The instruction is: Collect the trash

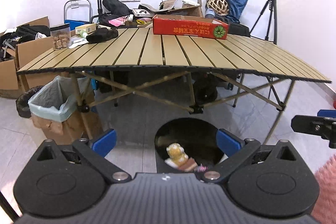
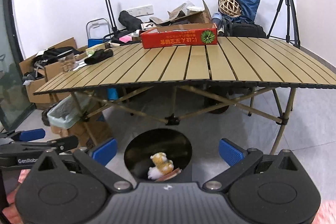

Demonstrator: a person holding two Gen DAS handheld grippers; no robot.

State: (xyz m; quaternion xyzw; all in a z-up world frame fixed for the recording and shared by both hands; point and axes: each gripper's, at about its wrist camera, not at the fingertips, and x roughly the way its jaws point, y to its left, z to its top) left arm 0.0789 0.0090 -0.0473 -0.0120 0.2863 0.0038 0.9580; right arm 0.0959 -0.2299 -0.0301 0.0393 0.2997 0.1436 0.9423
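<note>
**Both grippers empty above a dark bin**

The left gripper has its blue pads spread wide with nothing between them. The right gripper is spread just as wide and also holds nothing. Both hang above the floor in front of a folding table.

Straight ahead of each gripper, at 12 o'clock just beyond the fingers, is a round black bin on the grey floor. Inside it lies trash: something yellow and white, possibly a crumpled wrapper, though the picture is too blurred to say, with a reddish piece beside it.

From the left wrist, the right gripper shows at 3 o'clock. At 9 o'clock from the bin a cardboard box lined with a pale green bag sits beside the table leg.

On the tabletop, a red carton lies at the far edge at 12 o'clock. At 10 o'clock are a clear jar with a black lid and a dark cloth. A tripod stands at 2 o'clock against the wall.
</note>
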